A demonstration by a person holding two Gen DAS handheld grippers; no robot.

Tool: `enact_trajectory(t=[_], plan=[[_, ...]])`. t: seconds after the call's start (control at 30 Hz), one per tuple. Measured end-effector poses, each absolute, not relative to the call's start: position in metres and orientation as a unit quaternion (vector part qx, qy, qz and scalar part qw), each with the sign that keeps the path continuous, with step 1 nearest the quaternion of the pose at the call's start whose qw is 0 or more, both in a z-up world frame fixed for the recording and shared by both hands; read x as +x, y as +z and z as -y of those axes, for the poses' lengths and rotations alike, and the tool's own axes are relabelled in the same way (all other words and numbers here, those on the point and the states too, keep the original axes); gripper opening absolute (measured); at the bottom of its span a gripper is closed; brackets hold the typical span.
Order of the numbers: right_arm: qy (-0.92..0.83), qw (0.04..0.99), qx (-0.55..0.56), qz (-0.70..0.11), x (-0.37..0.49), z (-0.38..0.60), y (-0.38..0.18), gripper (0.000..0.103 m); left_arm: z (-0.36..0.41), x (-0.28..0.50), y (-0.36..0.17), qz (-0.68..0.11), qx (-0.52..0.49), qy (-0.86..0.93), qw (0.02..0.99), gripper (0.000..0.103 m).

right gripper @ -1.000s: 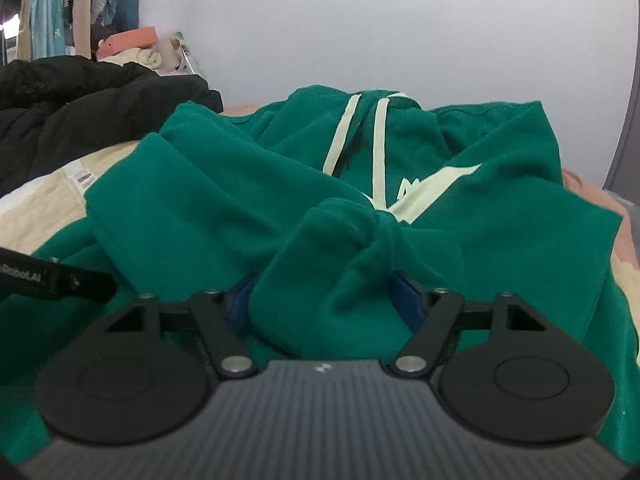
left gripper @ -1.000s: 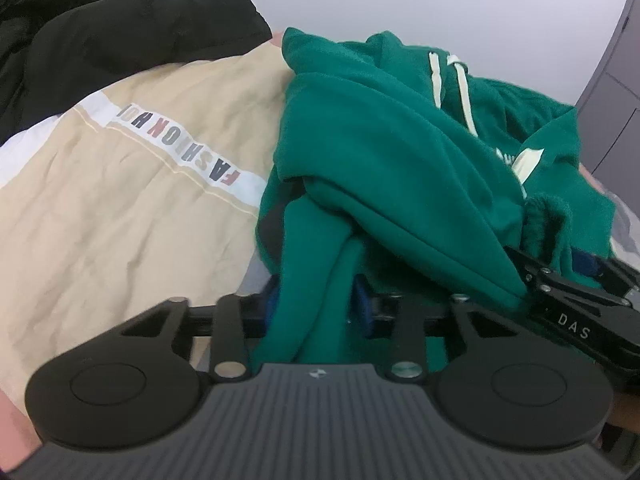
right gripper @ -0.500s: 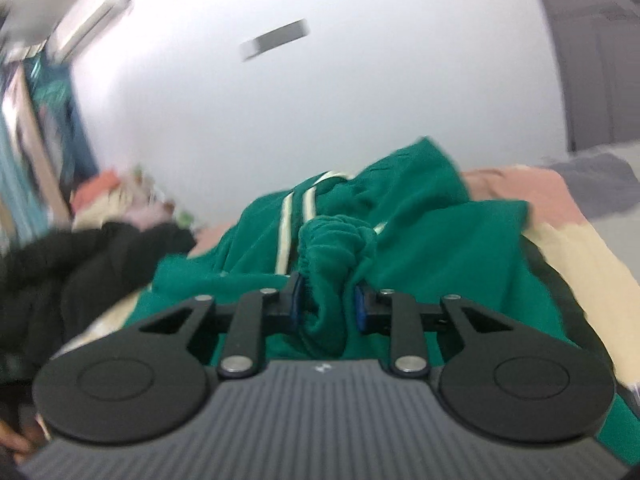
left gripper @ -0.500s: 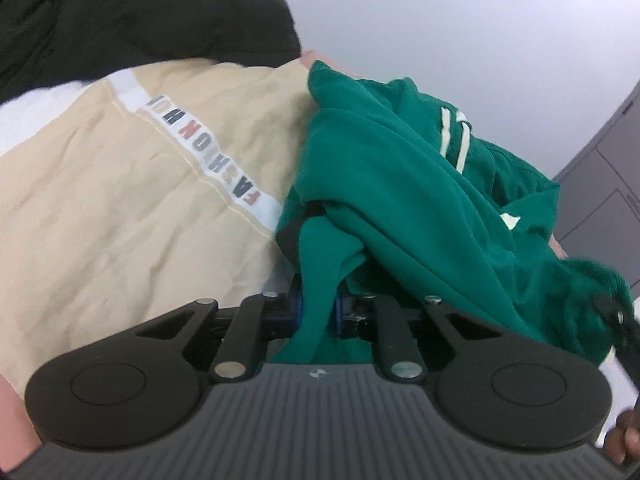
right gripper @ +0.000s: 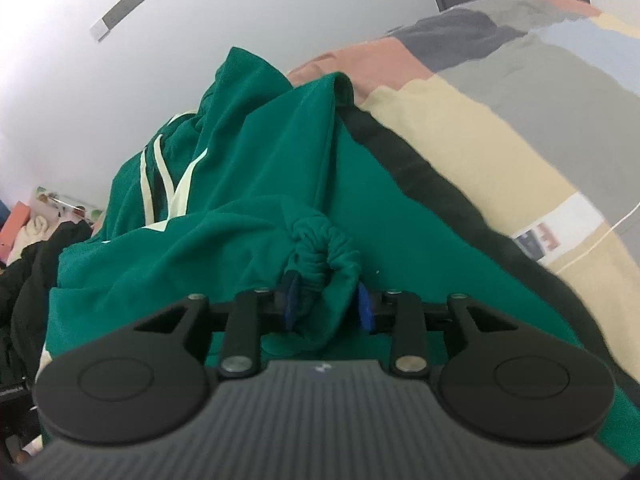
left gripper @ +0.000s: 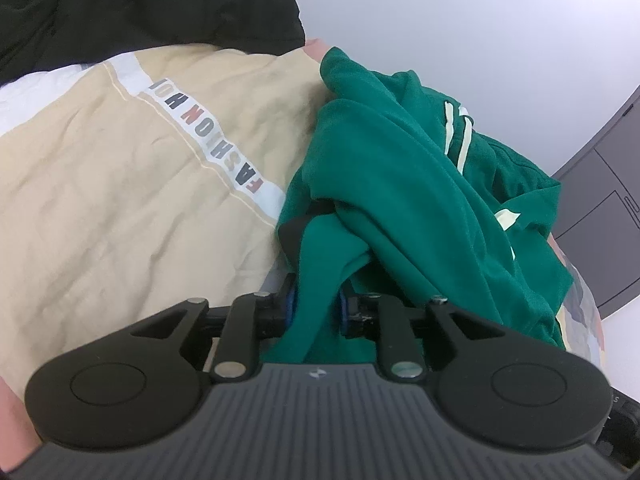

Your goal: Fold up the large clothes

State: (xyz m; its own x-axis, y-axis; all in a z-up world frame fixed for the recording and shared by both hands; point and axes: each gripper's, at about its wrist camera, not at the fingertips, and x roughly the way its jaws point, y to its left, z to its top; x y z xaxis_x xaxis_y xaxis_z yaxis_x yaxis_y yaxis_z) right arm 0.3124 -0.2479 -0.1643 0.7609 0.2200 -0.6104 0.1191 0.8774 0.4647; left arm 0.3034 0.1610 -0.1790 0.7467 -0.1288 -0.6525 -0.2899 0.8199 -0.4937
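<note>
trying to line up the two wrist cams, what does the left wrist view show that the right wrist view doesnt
Only the left wrist view shows the FASHION lettering band whole, and the left gripper, jaws opening around a green fold.

Only the right wrist view shows the ribbed cuff bunched in the right gripper, jaws opening, and a wall fixture.

Both show the green hoodie with its pale drawstrings, the beige quilt and a black garment.
</note>
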Motion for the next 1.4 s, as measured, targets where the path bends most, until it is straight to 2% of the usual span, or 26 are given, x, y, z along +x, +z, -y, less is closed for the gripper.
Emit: enact_trajectory(t=[0.07,0.13,0.2,0.27,0.3,0.33,0.4,0.63,0.8,0.83,0.93,1.27,1.33,1.37,1.4], plan=[[0.031,0.905,0.247,-0.345,0.312,0.248,-0.16,0.036,-0.16,0.303,-0.179,-0.351,-0.295,0.046,0.887,0.025],[0.034,0.906,0.246,-0.342,0.31,0.249,-0.154,0.036,-0.158,0.302,-0.176,-0.351,-0.289,0.05,0.889,0.033],[0.037,0.912,0.237,-0.334,0.311,0.249,-0.149,0.037,-0.158,0.3,-0.174,-0.349,-0.286,0.058,0.891,0.049],[0.034,0.918,0.225,-0.325,0.31,0.25,-0.142,0.047,-0.16,0.296,-0.169,-0.341,-0.291,0.064,0.891,0.057],[0.035,0.921,0.225,-0.317,0.309,0.251,-0.138,0.056,-0.161,0.294,-0.165,-0.337,-0.294,0.067,0.892,0.059],[0.035,0.924,0.224,-0.309,0.307,0.253,-0.135,0.062,-0.162,0.291,-0.161,-0.329,-0.297,0.071,0.894,0.059],[0.037,0.931,0.212,-0.295,0.305,0.253,-0.127,0.062,-0.163,0.285,-0.151,-0.31,-0.293,0.075,0.901,0.062],[0.073,0.95,0.171,-0.251,0.297,0.242,-0.104,0.062,-0.148,0.277,-0.133,-0.262,-0.26,0.065,0.927,0.064],[0.107,0.946,0.142,-0.27,0.304,0.226,-0.111,0.061,-0.125,0.286,-0.128,-0.251,-0.227,0.051,0.94,0.064],[0.11,0.945,0.137,-0.276,0.307,0.223,-0.114,0.065,-0.121,0.287,-0.128,-0.251,-0.225,0.046,0.94,0.064],[0.098,0.943,0.124,-0.291,0.312,0.215,-0.125,0.074,-0.108,0.296,-0.129,-0.259,-0.232,0.025,0.937,0.064],[0.075,0.929,0.057,-0.357,0.328,0.197,-0.165,0.075,-0.094,0.33,-0.175,-0.327,-0.321,0.002,0.889,0.065],[0.079,0.93,0.054,-0.355,0.328,0.196,-0.165,0.072,-0.095,0.333,-0.18,-0.328,-0.33,-0.002,0.885,0.065],[0.08,0.93,0.053,-0.354,0.328,0.196,-0.165,0.059,-0.097,0.334,-0.183,-0.327,-0.337,-0.001,0.883,0.065],[0.077,0.931,0.054,-0.352,0.327,0.196,-0.164,0.053,-0.099,0.334,-0.185,-0.321,-0.349,-0.002,0.88,0.063]])
